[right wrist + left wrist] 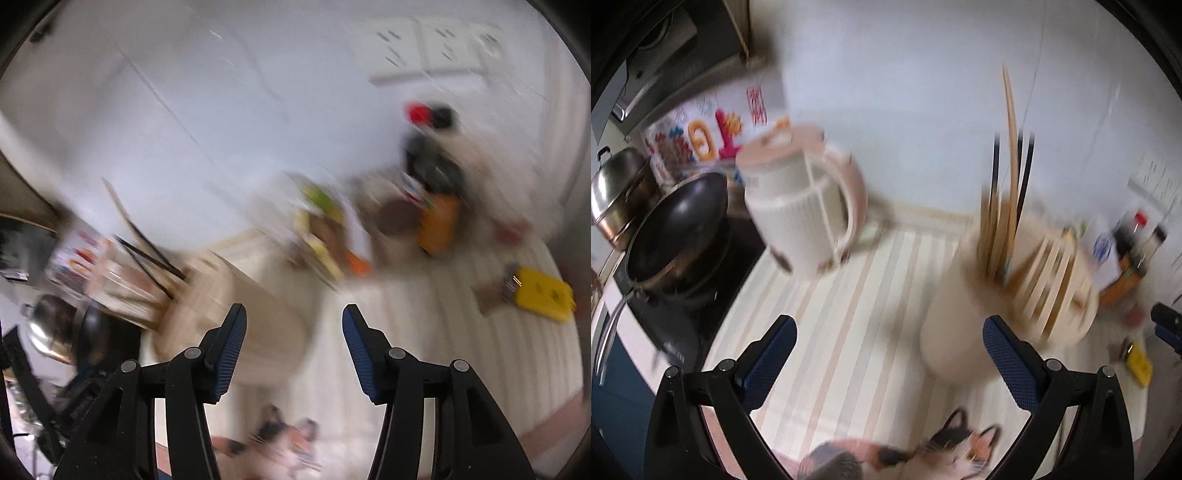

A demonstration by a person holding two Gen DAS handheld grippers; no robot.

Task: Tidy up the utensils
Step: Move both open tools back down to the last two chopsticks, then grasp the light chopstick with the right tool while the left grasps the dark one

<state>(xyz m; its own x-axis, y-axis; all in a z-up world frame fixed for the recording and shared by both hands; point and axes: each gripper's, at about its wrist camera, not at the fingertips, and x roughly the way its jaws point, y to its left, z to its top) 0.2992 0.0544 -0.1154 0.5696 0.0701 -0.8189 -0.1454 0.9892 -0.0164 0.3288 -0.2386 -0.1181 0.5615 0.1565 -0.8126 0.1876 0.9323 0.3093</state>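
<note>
Beige plastic makes up the utensil holder [1008,295], which stands in the right half of the left wrist view on a striped mat [849,295] that covers the counter. The holder is badly blurred. Wooden chopsticks [1010,155] and a few dark sticks rise from its top, and a slatted section shows on its right side. The left gripper [889,345] fills the bottom of that view with its blue-padded jaws spread wide and nothing between them; its right finger overlaps the lower edge of the holder in the picture, though whether it touches cannot be told. In the upper middle stands a white kettle [801,206] with a pale pink lid and handle, and to its left a black pan [679,236] sits on a dark cooktop, with a steel pot [617,192] at the far left edge. Bottles and packets crowd the right edge, too smeared to name.

In the right wrist view the same holder [229,314] lies in the lower left, appearing tilted, its sticks pointing to the upper left. The right gripper [294,347] stands at the bottom with its jaws partly apart and empty. A yellow box [543,295] rests on the mat at the right, and a red-capped dark bottle [428,147] stands in the upper right
</note>
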